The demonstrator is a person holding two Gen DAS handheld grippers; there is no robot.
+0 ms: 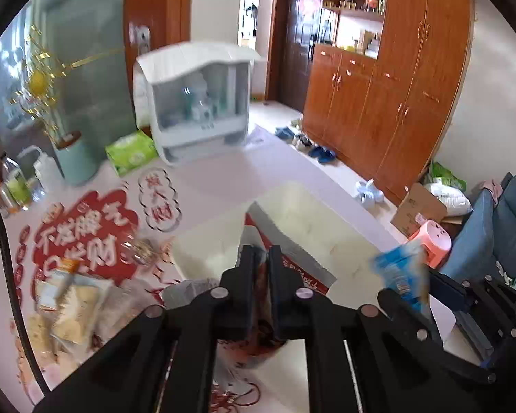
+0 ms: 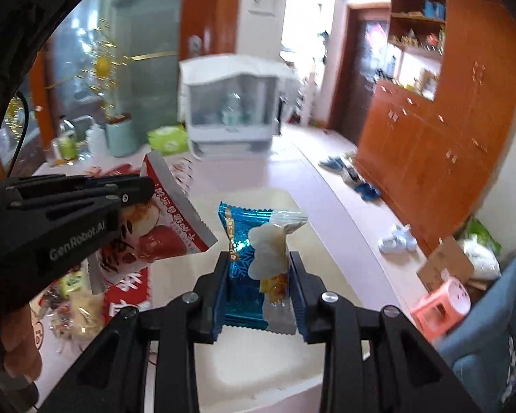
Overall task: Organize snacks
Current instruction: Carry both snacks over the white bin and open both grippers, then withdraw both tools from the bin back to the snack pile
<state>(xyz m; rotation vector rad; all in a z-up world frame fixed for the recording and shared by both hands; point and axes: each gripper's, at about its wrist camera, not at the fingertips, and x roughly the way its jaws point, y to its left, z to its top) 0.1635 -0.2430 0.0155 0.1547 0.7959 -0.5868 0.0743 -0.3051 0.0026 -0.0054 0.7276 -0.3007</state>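
My left gripper is shut on a red and white snack packet, held above a white bin. The same packet and left gripper show at the left of the right wrist view. My right gripper is shut on a blue foil snack packet with a clear window, held over the white bin. That blue packet and the right gripper show at the right of the left wrist view. Several loose snack packets lie on the table at the left.
The table has a red and white printed cloth. At its far end stand a white appliance, a green tissue pack, a pale blue vase and bottles. A pink stool, boxes and shoes are on the floor at right.
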